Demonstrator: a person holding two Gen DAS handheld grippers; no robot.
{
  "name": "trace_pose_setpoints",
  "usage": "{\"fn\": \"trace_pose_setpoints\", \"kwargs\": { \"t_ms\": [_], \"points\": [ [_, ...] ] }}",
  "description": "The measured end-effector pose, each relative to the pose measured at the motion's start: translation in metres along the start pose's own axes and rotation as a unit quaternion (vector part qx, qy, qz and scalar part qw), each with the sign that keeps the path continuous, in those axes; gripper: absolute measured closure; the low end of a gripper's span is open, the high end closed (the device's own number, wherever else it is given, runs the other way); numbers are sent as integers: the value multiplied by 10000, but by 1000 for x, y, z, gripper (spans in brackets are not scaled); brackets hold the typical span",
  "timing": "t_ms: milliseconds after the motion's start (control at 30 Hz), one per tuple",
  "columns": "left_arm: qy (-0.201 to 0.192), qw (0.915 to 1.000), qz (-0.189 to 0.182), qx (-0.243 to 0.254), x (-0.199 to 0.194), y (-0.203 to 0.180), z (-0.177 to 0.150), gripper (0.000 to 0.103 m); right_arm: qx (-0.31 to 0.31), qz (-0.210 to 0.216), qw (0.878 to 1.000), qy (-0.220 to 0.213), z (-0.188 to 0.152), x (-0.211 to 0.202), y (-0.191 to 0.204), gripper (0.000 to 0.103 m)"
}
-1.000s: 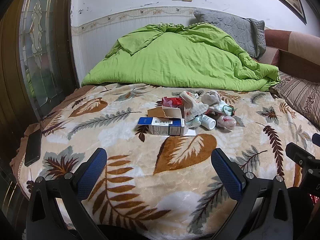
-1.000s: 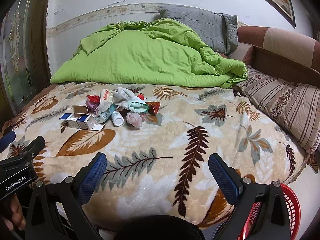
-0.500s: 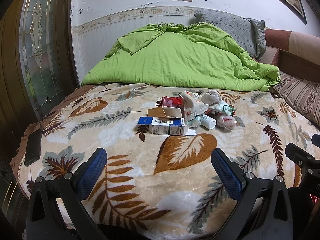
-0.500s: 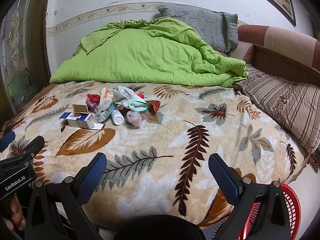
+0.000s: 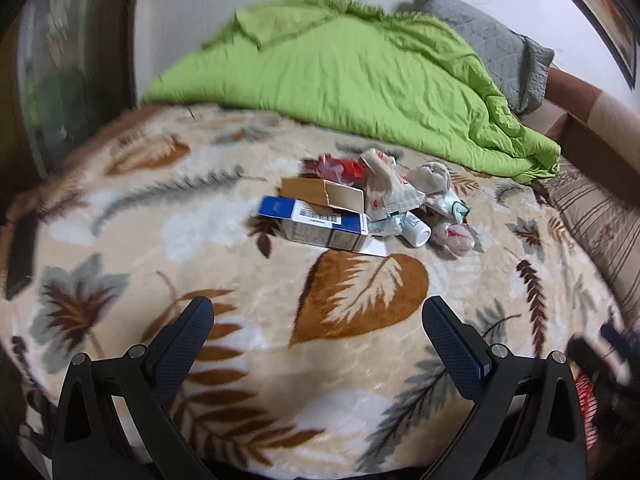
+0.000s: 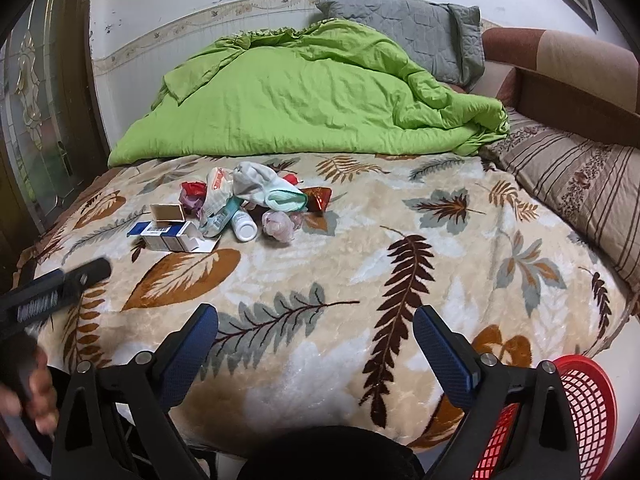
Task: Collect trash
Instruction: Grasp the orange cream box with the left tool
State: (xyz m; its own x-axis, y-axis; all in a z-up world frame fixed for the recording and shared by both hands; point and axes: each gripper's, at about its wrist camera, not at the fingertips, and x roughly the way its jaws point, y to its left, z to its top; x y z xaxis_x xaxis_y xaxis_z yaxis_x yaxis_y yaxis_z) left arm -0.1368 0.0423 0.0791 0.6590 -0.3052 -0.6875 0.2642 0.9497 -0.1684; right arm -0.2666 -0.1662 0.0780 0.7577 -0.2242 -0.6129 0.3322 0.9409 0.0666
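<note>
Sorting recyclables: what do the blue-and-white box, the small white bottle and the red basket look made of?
Box: thin cardboard, seemingly; its open flap shows brown inside. Bottle: likely plastic, smooth, opaque white. Basket: probably moulded plastic, glossy red lattice.

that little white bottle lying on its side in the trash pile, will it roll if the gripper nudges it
Probably yes. The white bottle is round and lies on its side, so a sideways nudge could roll it. The plush blanket may slow it, and the wrappers touching it may stop it on that side. It looks like small, smooth plastic, so likely light and a bit slippery between the pads.
</note>
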Motion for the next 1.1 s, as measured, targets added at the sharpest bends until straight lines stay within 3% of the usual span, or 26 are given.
{"fn": "trace_pose_setpoints", "kwargs": {
  "t_ms": [167,300,400,467,633,900,933,1033,1100],
  "points": [
    [353,9957,-502,-694,24,17,54,0,72,40,9999,67,1,3,-2,3],
    [677,9868,-771,-1251,54,28,96,0,144,81,9998,102,2,4,-5,3],
    [1063,9751,-848,-1750,83,40,116,9,206,119,9996,133,3,6,-8,3],
    [1339,9659,-959,-1999,104,45,122,22,237,146,9995,140,3,6,-10,3],
    [1833,9537,-1012,-2158,143,51,123,33,310,227,9991,168,4,8,-13,3],
    [1845,9569,-954,-2030,165,43,128,34,385,294,9986,220,5,12,-14,3],
    [1830,9588,-902,-1975,166,40,129,41,379,295,9986,222,5,12,-14,3],
    [1983,9552,-1010,-1952,173,37,127,80,389,285,9986,215,5,12,-15,3],
    [1969,9555,-1096,-1906,173,35,124,80,400,281,9986,215,5,12,-15,3]
  ]
}}
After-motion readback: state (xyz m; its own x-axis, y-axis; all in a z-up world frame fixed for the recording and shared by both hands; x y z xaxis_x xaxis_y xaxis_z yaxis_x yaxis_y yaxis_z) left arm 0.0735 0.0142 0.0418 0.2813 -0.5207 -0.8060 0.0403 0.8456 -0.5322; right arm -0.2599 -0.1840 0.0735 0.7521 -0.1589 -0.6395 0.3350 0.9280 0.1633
